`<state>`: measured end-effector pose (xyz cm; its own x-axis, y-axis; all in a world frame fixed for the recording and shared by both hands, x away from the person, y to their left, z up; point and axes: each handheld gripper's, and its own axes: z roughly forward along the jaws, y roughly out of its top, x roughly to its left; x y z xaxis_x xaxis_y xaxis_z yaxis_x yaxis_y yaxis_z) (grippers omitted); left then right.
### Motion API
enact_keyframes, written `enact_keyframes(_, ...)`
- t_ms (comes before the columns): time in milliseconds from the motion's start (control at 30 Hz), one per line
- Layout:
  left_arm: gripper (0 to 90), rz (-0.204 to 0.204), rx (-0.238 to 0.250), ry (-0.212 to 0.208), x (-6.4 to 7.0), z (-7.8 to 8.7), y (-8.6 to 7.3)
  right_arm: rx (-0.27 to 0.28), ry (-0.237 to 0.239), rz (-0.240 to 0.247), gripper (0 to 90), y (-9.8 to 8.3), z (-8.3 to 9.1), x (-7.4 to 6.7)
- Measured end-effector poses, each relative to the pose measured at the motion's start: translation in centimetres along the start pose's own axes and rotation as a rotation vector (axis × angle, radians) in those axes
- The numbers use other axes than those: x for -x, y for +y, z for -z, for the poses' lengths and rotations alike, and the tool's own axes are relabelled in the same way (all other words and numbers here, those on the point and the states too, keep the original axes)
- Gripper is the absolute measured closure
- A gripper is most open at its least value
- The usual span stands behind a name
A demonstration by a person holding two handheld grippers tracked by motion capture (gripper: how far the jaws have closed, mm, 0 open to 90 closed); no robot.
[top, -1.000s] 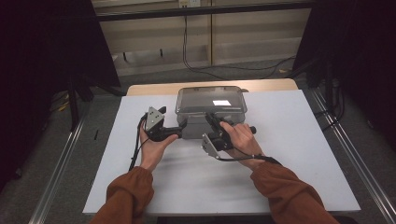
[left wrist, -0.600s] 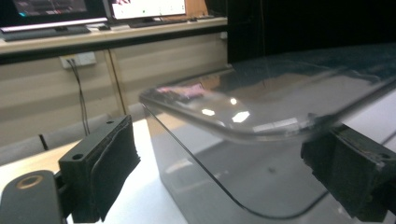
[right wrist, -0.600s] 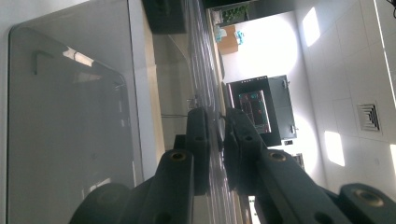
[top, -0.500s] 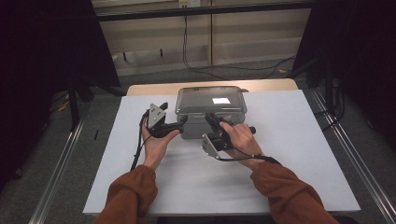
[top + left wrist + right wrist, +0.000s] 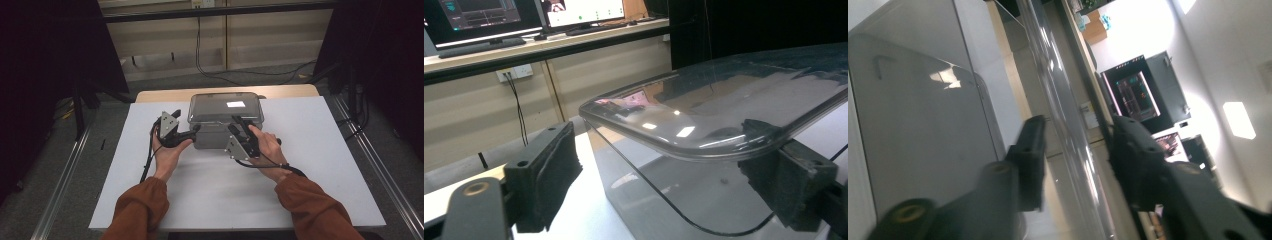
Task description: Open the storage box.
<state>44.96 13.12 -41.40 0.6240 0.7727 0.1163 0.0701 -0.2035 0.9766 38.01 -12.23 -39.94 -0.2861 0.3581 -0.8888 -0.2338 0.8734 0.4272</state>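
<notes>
Both tongs were at the clear box: the left gripper (image 5: 192,131) had been narrowing its jaws around the front left corner, pads (image 5: 544,175) not yet pressing, while the right gripper (image 5: 239,121) had just eased open, the lid's (image 5: 226,105) rim between its jaws. Lid work, I'd judge. The box (image 5: 210,137) sat at the white table's (image 5: 310,150) far middle. Next would call for a firm bite on that rim.

White table (image 5: 325,165) bears a clear (lidded) box (image 5: 225,107).
</notes>
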Motion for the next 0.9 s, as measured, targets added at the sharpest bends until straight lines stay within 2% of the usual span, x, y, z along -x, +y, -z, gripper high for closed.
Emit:
enact_keyframes(33,17.0,0.000,0.000,0.001,0.0,0.0,0.0,-0.001,-0.001,-0.032,49.7,-0.3,0.1,0.1)
enact_keyframes(200,17.0,-0.003,-0.012,0.000,0.1,-0.1,-0.1,-0.021,0.009,-0.159,35.3,-1.6,0.3,0.5)
enact_keyframes(300,17.0,-0.005,-0.018,-0.008,0.2,-0.2,-0.2,-0.022,0.039,-0.271,32.3,-2.8,0.4,0.9)
enact_keyframes(367,17.0,0.002,-0.011,-0.014,0.3,-0.2,-0.1,-0.032,0.050,-0.328,24.4,-3.4,0.4,1.5)
enact_keyframes(467,16.8,-0.008,-0.020,-0.014,0.2,-0.2,-0.2,-0.033,0.084,-0.431,18.9,-4.0,0.4,2.0)
enact_keyframes(600,16.8,-0.011,-0.023,-0.014,0.3,-0.1,-0.2,-0.048,0.119,-0.516,14.2,-4.7,0.4,2.4)
enact_keyframes(700,16.8,-0.009,-0.018,-0.016,0.3,-0.1,0.0,-0.045,0.122,-0.577,12.6,-5.3,0.6,2.7)
enact_keyframes(767,16.8,-0.011,-0.018,-0.011,0.3,0.0,0.0,-0.048,0.126,-0.602,11.2,-5.7,0.7,2.7)
enact_keyframes(900,16.8,-0.008,-0.012,-0.012,0.3,-0.1,0.0,-0.050,0.180,-0.646,1.5,-6.6,0.7,2.7)
